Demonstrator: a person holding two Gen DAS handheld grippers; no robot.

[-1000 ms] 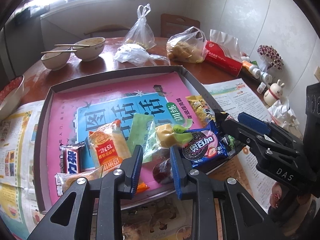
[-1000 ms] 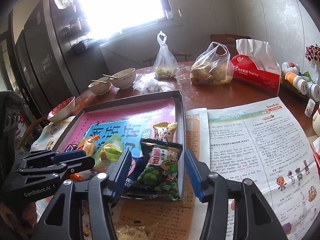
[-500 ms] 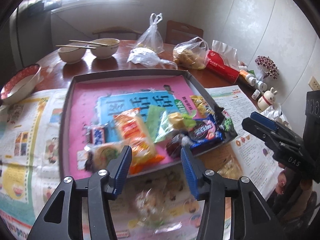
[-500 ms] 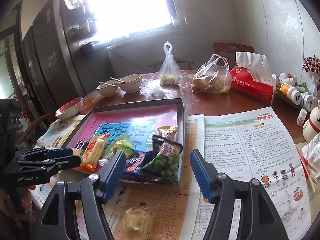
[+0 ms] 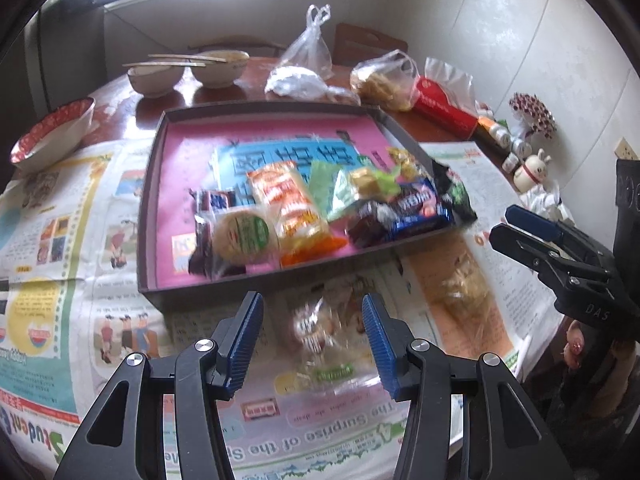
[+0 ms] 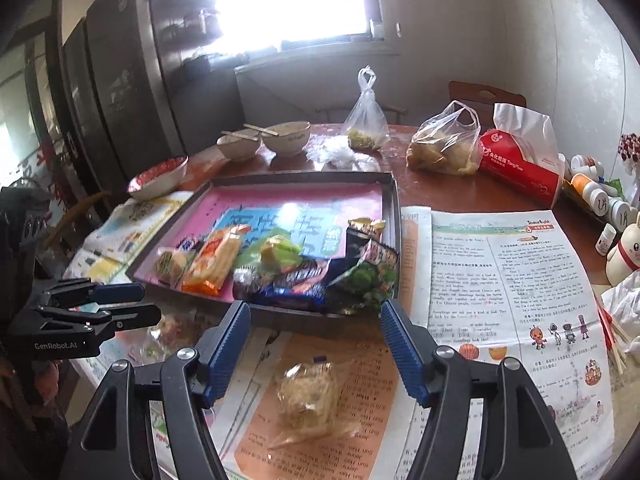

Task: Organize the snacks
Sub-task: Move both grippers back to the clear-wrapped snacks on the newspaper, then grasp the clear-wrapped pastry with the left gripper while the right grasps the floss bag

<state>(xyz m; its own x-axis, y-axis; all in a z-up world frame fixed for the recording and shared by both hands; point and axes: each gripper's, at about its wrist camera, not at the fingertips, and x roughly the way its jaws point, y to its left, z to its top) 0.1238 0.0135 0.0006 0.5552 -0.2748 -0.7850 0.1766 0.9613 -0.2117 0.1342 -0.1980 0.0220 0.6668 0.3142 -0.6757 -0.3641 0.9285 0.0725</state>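
Two newspapers (image 6: 508, 280), "Student English" mastheads

Snacks (image 5: 304, 208) lie in the tray (image 5: 152, 184) on newspaper (image 5: 80, 248).

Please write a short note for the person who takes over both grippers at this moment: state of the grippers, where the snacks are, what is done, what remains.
Left gripper: open, empty, above a clear-wrapped snack on the newspaper; its jaws opened in the last second.
Right gripper: open, empty, over a wrapped pastry on the paper; its jaws also opened lately.
Tray: most snacks lie in its near part, among them the orange pack, round cake, blue cookie pack and green pea bag.
Done: those snacks are in the tray.
Left: probably the two wrapped snacks outside the tray.
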